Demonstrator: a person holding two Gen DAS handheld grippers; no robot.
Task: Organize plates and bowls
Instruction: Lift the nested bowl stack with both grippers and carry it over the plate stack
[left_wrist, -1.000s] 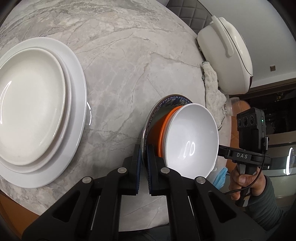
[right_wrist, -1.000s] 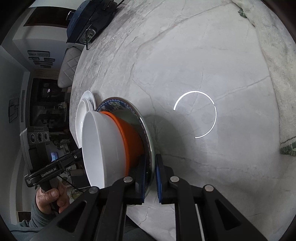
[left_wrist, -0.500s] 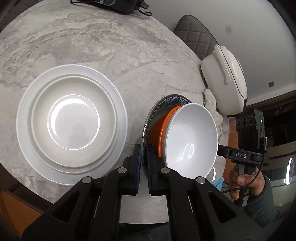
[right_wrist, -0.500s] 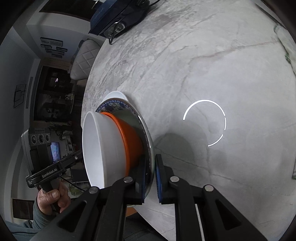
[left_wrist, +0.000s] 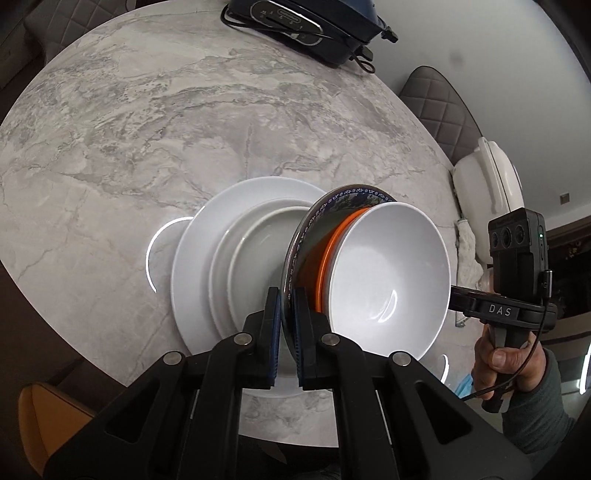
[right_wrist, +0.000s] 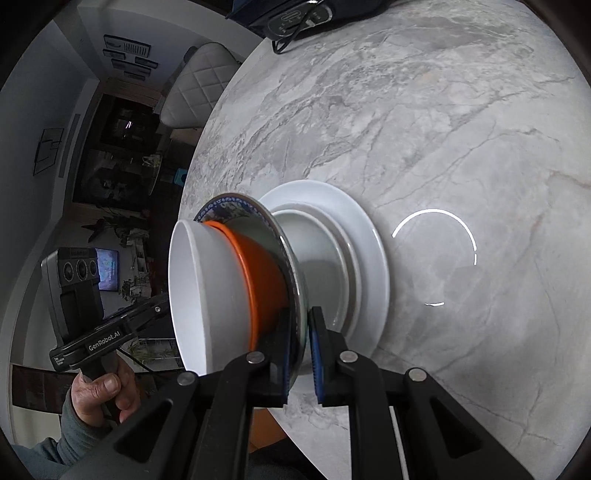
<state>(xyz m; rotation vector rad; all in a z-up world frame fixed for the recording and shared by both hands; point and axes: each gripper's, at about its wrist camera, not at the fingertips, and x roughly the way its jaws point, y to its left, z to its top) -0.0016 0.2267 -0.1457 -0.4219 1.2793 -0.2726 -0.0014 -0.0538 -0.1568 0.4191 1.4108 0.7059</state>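
Note:
A blue-patterned plate (left_wrist: 334, 197) (right_wrist: 236, 205) carries an orange bowl (left_wrist: 325, 254) (right_wrist: 266, 277) with a white bowl (left_wrist: 391, 273) (right_wrist: 203, 295) nested in it. My left gripper (left_wrist: 286, 306) is shut on one side of the plate's rim, and my right gripper (right_wrist: 301, 325) is shut on the opposite side. The stack hangs in the air directly over two stacked white plates (left_wrist: 207, 258) (right_wrist: 365, 240) that lie on the marble table (left_wrist: 147, 110) (right_wrist: 443, 129).
A dark appliance with a cord (left_wrist: 303, 22) (right_wrist: 295, 18) sits at the table's far edge. A white lidded cooker (left_wrist: 487, 192) and a cloth (left_wrist: 467, 254) stand at the right. Quilted chairs (left_wrist: 439, 107) (right_wrist: 199, 88) ring the table.
Both grippers have carried the plate with its bowls sideways and slightly upward across the table. It now hangs over the white plates, which earlier lay off to the side.

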